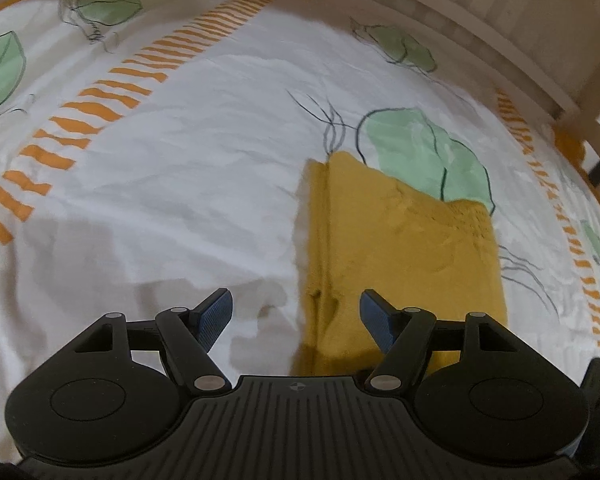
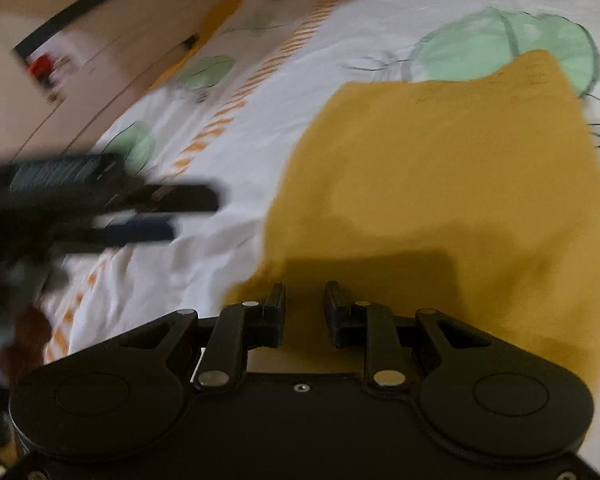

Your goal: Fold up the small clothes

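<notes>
A bed [image 1: 204, 184] covered by a white sheet printed with green leaves and orange dashes is being used as the work surface, and it is filling most of both views. A mustard-yellow garment [image 1: 400, 248] is lying flat on it, ahead of and slightly to the right of the left hand-held gripper [image 1: 296, 316], and directly beneath and ahead of the right hand-held gripper [image 2: 305, 312].

The garment is appearing already partly folded: in the left wrist view a straight doubled edge is being shown along its near-left side, and the piece is being seen as a compact, roughly rectangular shape. At least one more fold is judged to be remaining, along with any smoothing; whether other clothes are waiting cannot be told.

The left hand-held gripper is being held wide apart with nothing between its blue pads [image 1: 216, 320], above the bare sheet just beside the garment's left edge. The right hand-held gripper is being kept narrowly parted, with no cloth being pinched; it is hovering over the garment's near edge.

A pale wooden bed frame [image 1: 512, 68] is running along the far side. In the blurred right wrist view, cabinet fronts [image 2: 100, 40] are being glimpsed to the left, well apart. Nothing is standing in the way of the garment.
</notes>
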{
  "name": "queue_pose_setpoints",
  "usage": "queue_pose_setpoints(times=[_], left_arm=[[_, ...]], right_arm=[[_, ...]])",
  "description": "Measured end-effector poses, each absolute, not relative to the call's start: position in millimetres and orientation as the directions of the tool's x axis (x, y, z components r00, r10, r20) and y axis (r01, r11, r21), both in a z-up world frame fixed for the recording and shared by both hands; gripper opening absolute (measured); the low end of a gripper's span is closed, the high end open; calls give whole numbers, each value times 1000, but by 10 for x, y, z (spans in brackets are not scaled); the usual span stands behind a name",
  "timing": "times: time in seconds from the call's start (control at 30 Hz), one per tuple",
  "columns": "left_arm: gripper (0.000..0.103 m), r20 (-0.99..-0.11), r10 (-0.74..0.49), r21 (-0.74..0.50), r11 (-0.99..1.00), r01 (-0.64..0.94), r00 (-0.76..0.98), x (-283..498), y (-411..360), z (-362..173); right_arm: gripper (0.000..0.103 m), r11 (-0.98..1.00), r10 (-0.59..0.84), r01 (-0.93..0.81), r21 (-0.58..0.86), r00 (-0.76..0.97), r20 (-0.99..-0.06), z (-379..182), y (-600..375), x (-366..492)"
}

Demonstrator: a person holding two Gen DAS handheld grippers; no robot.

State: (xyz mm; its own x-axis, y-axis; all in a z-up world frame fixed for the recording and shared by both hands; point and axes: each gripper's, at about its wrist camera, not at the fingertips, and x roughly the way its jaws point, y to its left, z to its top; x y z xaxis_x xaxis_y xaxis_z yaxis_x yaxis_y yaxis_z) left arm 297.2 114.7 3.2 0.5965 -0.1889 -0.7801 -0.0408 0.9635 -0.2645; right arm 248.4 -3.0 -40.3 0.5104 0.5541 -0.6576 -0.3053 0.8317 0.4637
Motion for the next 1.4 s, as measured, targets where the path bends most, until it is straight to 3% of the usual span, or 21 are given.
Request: queue_pose_setpoints(times=[0.07,0.17,0.27,0.33,0.4,0.47,0.53,0.6,0.63,0.83,1.0,1.4], left_arm=[[69,-782,-202,-262,965,-18,590,2986,1093,0],[69,-789,-214,-252,968,15,576,3002,1013,-84],[69,-799,-201,-228,973,24,567,3008,952,-172],[69,-799,-202,-230,973,23,567,3004,954,-203],[69,-789,-208,-246,969,13,579,2983,985,-205],[70,-773,-220,-265,964,12,595,2957,1026,-194],[72,-757,-227,-277,961,14,613,2932,1034,-176],[83,-751,-234,-278,960,26,618,2907,1038,-168],[83,-754,-238,-275,961,34,613,2899,1034,-171],[85,-791,-293,-289,953,94,537,2863,961,-285],[93,-803,-324,-326,941,86,500,2899,968,-400],[101,-741,-441,-414,894,172,507,3160,753,-566]], right_arm=[[35,818,575,-362,447,500,-647,-375,49,2394],[50,794,603,-438,421,479,-638,-296,92,2312],[54,785,611,-470,404,478,-631,-215,20,2257],[62,796,596,-467,385,492,-634,-149,-90,2247],[79,807,581,-461,370,505,-638,-90,-224,2236],[80,819,565,-448,358,522,-639,-22,-402,2236],[84,837,541,-421,349,548,-638,48,-583,2249],[99,851,523,-393,348,578,-626,94,-749,2269],[102,858,514,-373,354,596,-617,117,-855,2283],[103,881,462,-263,394,661,-592,92,-1261,2476],[103,856,477,-192,480,652,-589,-76,-1479,2681],[103,777,562,-173,605,625,-542,-467,-1602,3055]])
